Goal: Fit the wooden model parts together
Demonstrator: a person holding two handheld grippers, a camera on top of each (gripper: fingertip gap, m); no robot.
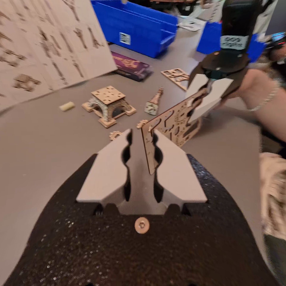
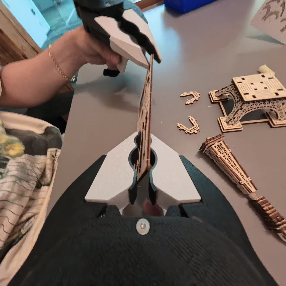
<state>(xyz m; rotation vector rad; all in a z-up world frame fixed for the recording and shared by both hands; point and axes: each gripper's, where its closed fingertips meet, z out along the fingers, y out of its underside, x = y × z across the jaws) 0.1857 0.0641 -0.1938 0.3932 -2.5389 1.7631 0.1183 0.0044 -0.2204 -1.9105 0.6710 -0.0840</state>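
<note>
A thin wooden parts sheet (image 1: 170, 123) with cut-outs stands on edge above the grey table. My right gripper (image 2: 145, 134) is shut on one end of the sheet (image 2: 145, 100), seen edge-on. In the left wrist view it (image 1: 204, 111) holds the far end. My left gripper (image 1: 142, 131) is open, with the sheet's near edge between its jaws, against the right finger. In the right wrist view its tips (image 2: 152, 61) straddle the far edge. The built tower base (image 1: 108, 103) (image 2: 253, 99) and the spire (image 1: 154, 100) (image 2: 227, 164) lie on the table.
Two small angled wooden pieces (image 2: 191, 97) (image 2: 189, 126) lie beside the base. A big instruction sheet (image 1: 46, 46), blue bins (image 1: 139, 31), a purple box (image 1: 131, 66), another cut-out sheet (image 1: 176, 75) and a pale block (image 1: 67, 106) sit farther back. A person's forearm (image 2: 46, 74) is at the left. The gap from one gripper's tips to the other's is roughly 10 cm. My right tips are roughly 10 cm from the spire (image 2: 227, 164).
</note>
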